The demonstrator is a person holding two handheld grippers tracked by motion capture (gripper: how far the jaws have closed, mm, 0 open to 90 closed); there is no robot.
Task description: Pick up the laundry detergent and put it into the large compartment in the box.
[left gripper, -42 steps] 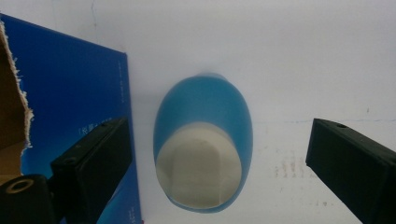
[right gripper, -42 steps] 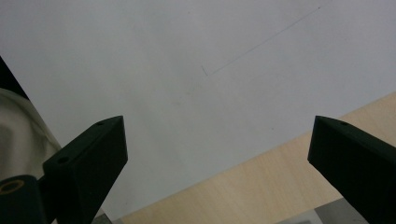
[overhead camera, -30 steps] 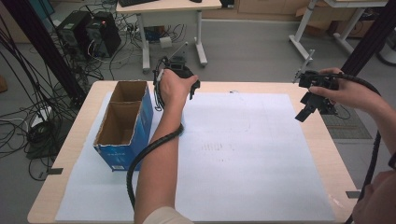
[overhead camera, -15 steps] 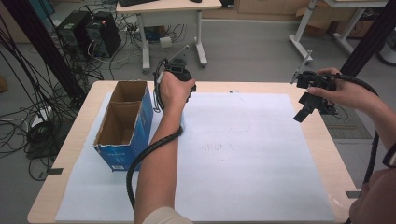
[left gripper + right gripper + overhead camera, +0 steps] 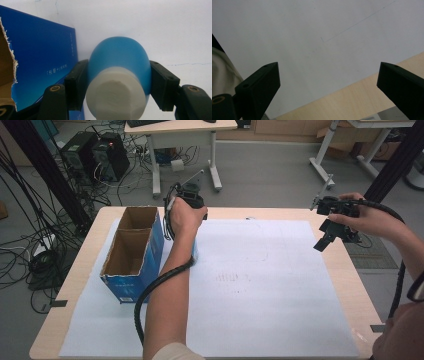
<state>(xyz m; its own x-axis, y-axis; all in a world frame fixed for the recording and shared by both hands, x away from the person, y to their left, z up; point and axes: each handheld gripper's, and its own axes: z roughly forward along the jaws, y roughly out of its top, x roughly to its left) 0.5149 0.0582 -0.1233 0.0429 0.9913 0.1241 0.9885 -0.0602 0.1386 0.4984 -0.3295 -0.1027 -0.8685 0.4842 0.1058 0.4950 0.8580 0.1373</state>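
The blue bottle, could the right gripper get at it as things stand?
Probably not: the left gripper is shut on the blue bottle beside the blue box, and the right gripper hangs open at the table's opposite edge.

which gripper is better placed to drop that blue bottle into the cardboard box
Left. The left gripper is shut on the blue bottle, right beside the blue cardboard box. The right gripper is open and empty, above the table's far right edge.

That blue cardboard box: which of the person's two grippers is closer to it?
Left. The left gripper sits right beside the blue box, holding a blue bottle; the right gripper hovers across the table.
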